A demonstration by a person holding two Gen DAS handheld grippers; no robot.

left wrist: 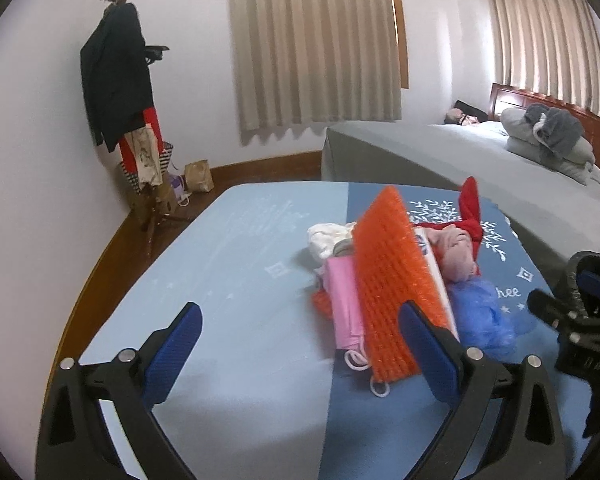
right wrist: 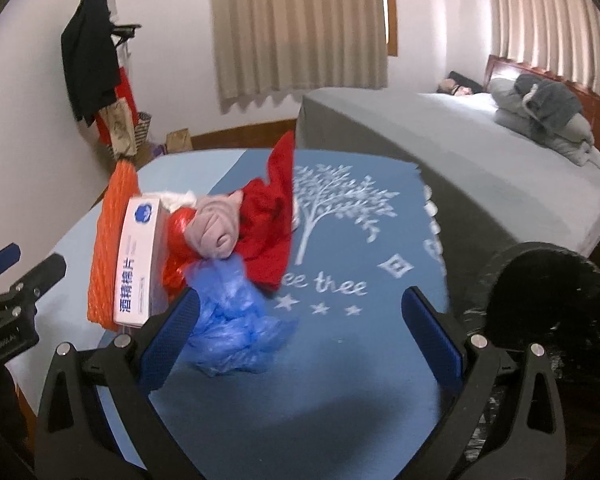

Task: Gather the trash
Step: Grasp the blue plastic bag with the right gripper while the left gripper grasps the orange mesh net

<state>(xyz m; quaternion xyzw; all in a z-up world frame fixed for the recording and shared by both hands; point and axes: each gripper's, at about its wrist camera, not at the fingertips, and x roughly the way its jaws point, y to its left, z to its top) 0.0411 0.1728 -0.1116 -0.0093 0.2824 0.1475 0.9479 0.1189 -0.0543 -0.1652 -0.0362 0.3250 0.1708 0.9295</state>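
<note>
A pile of trash lies on the blue table cloth (left wrist: 240, 280). It holds an orange mesh net (left wrist: 392, 288), a pink face mask (left wrist: 344, 304), a white wipes box (right wrist: 138, 264), a crumpled blue plastic bag (right wrist: 236, 320), a pink wad (right wrist: 218, 228), a red cloth (right wrist: 272, 216) and a white wad (left wrist: 328, 238). My left gripper (left wrist: 300, 344) is open and empty, its right finger beside the orange net. My right gripper (right wrist: 300, 332) is open and empty, its left finger touching the blue bag.
A black bin with a black bag (right wrist: 548, 304) stands at the table's right edge. A grey bed (left wrist: 480, 168) with pillows lies behind the table. A coat rack (left wrist: 120, 92) with clothes and bags stands in the left corner. Curtains cover the windows.
</note>
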